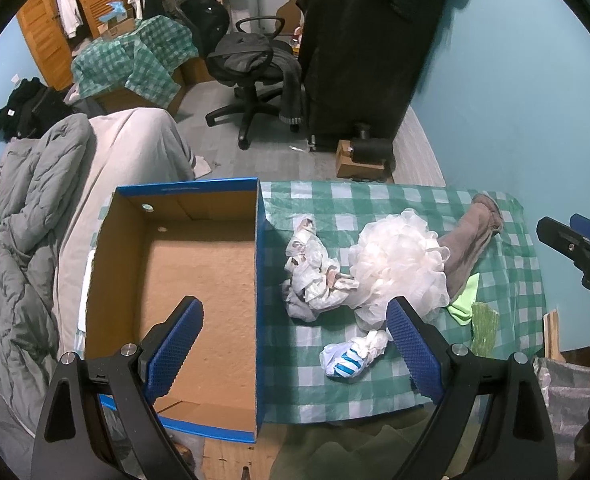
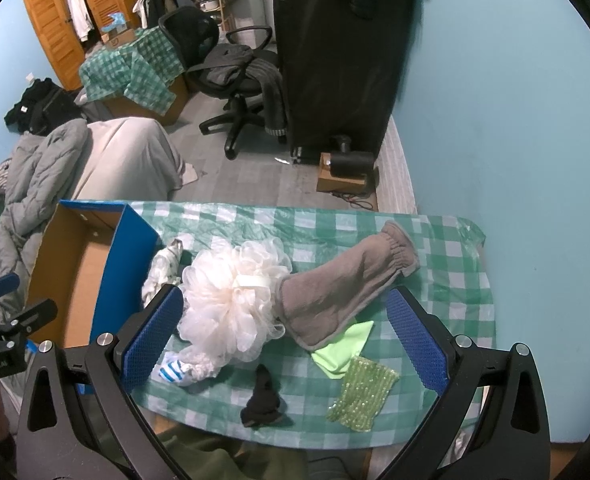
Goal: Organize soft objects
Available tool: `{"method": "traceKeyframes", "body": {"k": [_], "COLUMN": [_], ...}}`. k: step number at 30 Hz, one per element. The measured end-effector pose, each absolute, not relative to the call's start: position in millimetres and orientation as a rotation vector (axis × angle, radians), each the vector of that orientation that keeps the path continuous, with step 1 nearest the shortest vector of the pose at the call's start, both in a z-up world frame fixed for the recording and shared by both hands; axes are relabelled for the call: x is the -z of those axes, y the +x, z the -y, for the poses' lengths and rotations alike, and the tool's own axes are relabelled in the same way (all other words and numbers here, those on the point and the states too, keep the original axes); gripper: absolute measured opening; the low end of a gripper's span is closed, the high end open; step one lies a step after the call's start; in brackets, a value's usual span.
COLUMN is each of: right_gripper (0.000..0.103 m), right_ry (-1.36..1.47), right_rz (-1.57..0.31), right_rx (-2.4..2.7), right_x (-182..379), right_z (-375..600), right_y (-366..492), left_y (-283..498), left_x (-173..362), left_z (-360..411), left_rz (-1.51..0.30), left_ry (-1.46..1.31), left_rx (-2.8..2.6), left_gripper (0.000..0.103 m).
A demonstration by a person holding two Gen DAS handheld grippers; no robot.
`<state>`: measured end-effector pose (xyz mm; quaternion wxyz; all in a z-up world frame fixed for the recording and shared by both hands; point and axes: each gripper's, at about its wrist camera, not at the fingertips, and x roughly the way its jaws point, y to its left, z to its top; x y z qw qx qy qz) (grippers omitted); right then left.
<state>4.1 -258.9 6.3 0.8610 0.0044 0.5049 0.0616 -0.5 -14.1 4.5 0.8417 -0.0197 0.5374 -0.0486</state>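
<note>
On the checked worktop [image 2: 335, 216], beside the blue box [image 1: 199, 280], lie a white pouf [image 2: 231, 296] & grey sleeve [image 2: 335, 284]; both hand-held grippers, left [image 1: 295, 336] and right [image 2: 285, 332], gape wide (nothing held).

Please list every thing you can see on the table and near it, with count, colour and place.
Box: 1, blue outside, brown inside, open and empty, at the table's left end.
Tablecloth: 1, green and white check, covers the table.
Bath pouf: 1, white mesh, centre of the table.
Brown cloth sleeve: 1, grey-brown, right of the pouf, touching it.
Crumpled printed bag: 1, white, between box and pouf.
Small bag with blue stripes: 1, white, near front edge.
Black sock: 1, front edge.
Lime cloth: 1, partly under the sleeve.
Green sequin pouch: 1, front right.
Office chair: 1, black, on the floor behind.
Left gripper: jaws open, empty.
Right gripper: jaws open, empty.
</note>
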Motion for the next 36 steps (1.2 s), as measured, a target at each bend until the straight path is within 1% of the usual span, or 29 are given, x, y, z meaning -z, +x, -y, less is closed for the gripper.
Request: {"method": "traceKeyframes", "body": {"k": [8, 10, 14, 15, 18, 26, 36], "right_gripper": [0.101, 0.101, 0.101, 0.101, 0.101, 0.101, 0.101], "right_ry": [0.024, 0.029, 0.039, 0.042, 0.052, 0.084, 0.151], "right_rz": [-1.066, -1.069, -1.079, -1.081, -1.087, -1.131, -1.211], "right_rx": [-0.111, -0.102, -0.08, -0.073, -0.059, 0.003, 0.092], "right_x": [-12.1, -12.0, -7.9, -6.8, -2.8, 19.9, 62.8], "right_z": [266.3, 267.9, 277.2, 279.9, 290.6, 327.3, 374.1], "right_y": [3.6, 1.5, -0.4, -1.6, -4.4, -16.0, -35.5], "left_y": [4.4, 7.1, 10.3, 10.5, 14.8, 24.7, 34.2], "left_x": [2.1, 4.5, 7.2, 8.7, 17.2, 39.5, 72.1], "left_z": [28.8, 30.6, 38.0, 41.7, 52.0, 78.5, 105.6], "left_rz": [-1.181, -1.262, -1.253, -1.215, -1.224, -1.234, -1.291], "left_ry": [0.094, 0.11, 0.125, 0.126, 0.152, 0.159, 0.158], "left_rx": [0.069, 0.075, 0.104, 0.116, 0.141, 0.233, 0.281], "left_gripper": [0.094, 0.094, 0.094, 0.094, 0.094, 0.094, 0.094]}}
